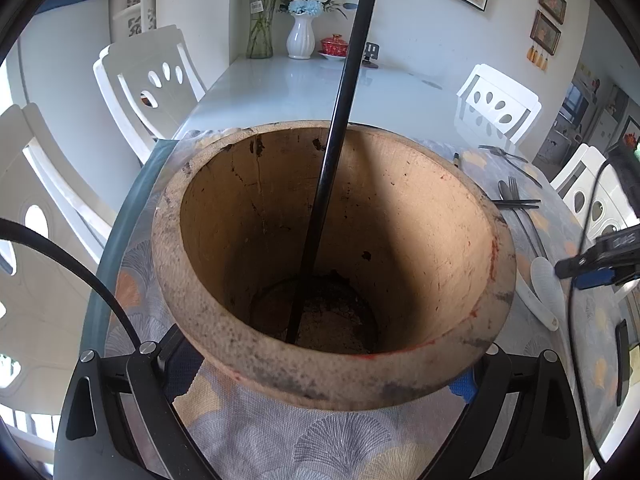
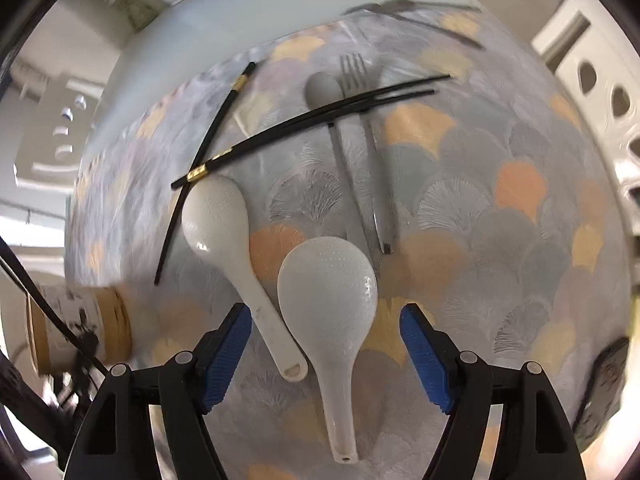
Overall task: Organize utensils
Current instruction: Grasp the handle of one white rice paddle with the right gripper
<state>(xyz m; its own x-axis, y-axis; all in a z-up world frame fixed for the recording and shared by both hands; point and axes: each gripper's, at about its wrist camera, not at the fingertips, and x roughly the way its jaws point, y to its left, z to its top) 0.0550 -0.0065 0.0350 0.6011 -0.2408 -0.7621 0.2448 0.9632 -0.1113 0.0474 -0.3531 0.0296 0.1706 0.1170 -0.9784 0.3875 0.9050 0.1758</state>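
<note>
Left gripper [image 1: 320, 392] clamps the wooden holder [image 1: 332, 264] steady, one black chopstick [image 1: 336, 152] standing inside. Right gripper [image 2: 324, 356] hangs unclenched, holding nothing, over the two white rice paddles [image 2: 332, 300]. Next pick looks to be a paddle handle. Beyond, crossed chopsticks [image 2: 320, 116] pin the spoon [image 2: 324, 92] and fork [image 2: 354, 72] on the tablecloth [image 2: 500, 220], awkward for later.

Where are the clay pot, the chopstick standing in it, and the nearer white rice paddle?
clay pot [image 1: 400, 376]: left wrist view, on its front rim.
chopstick [image 1: 340, 120]: left wrist view, mid-shaft, above the rim.
nearer white rice paddle [image 2: 328, 288]: right wrist view, on its blade.
</note>
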